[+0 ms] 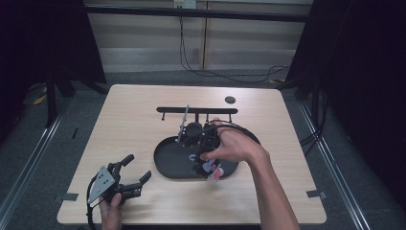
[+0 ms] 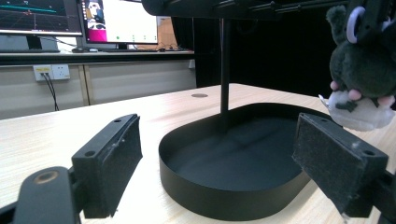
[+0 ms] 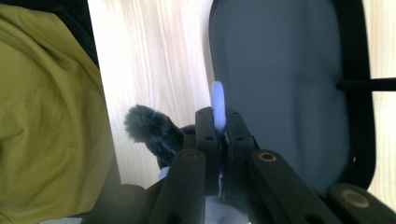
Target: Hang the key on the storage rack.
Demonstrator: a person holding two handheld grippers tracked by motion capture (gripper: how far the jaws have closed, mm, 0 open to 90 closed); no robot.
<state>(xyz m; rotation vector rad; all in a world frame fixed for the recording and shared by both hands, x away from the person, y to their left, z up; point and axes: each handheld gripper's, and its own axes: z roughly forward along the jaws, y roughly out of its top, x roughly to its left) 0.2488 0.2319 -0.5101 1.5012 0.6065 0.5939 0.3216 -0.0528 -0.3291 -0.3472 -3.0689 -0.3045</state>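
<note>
Lifting small dark-grey plush toy [image 2: 362,70] by its pale loop [image 3: 217,105], clamped in right gripper [image 3: 217,122], above oval black tray [image 1: 168,163]. Left gripper [image 1: 135,171] idle, agape beside tray. Next: likely hooking loop on black stand [image 1: 197,110].

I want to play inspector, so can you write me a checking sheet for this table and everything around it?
Surface: pale wooden table, bare grain.
Job's things: dark grey furry plush toy with white loop, hanging above black oval metal tray with T-shaped hanger stand.
Clutter: small black round disc on the far side of the table.
Grippers: right gripper shut on the toy's loop; left gripper open, fingers empty.
Cables: black cables on floor behind the table.
Surroundings: monitors, wall socket.
</note>
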